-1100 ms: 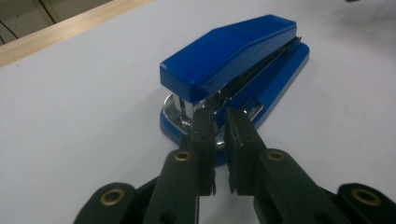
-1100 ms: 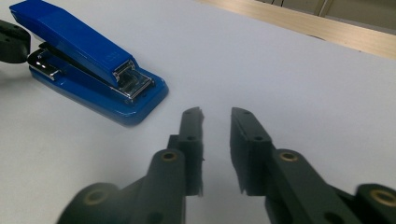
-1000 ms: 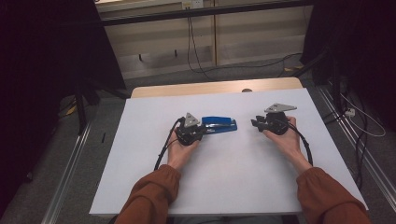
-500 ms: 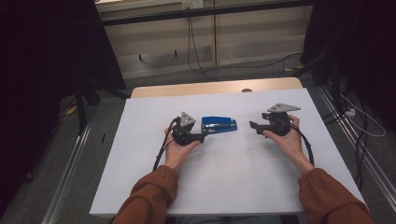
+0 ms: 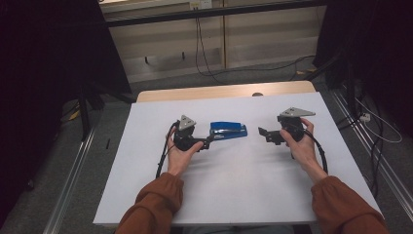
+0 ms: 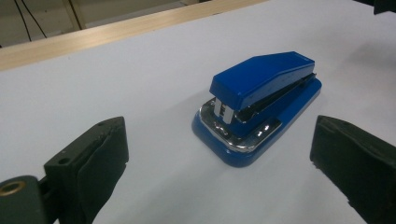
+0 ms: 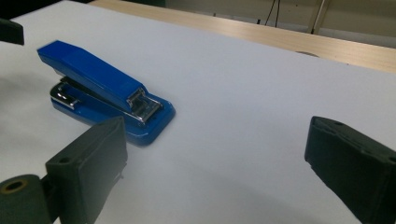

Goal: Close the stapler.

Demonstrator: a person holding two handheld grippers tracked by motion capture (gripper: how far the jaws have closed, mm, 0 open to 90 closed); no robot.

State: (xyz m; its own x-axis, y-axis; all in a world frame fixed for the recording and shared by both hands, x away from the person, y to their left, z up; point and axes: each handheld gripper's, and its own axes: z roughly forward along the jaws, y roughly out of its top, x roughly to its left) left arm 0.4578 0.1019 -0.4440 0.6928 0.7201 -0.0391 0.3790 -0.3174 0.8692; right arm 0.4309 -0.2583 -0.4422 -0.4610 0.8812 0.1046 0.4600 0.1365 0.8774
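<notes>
stapler (image 5: 228, 130) lies ungrasped on white table (image 5: 234, 185); left gripper (image 5: 207, 142) just beside it, right gripper (image 5: 263, 133) apart, both released; a straddling approach seems required next.

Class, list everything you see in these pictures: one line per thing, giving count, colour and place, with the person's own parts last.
stapler: one, blue with silver metal, middle of the sheet, lying flat between the two grippers.
sheet: one, white, covering most of the table.
table: one, light wood, bare strip along the far edge.
cables: several, black, on the floor and wall behind the table.
left gripper: one, black, open, just left of the stapler.
right gripper: one, black, open, right of the stapler, apart from it.
sleeves: two, rust orange, bottom edge.
</notes>
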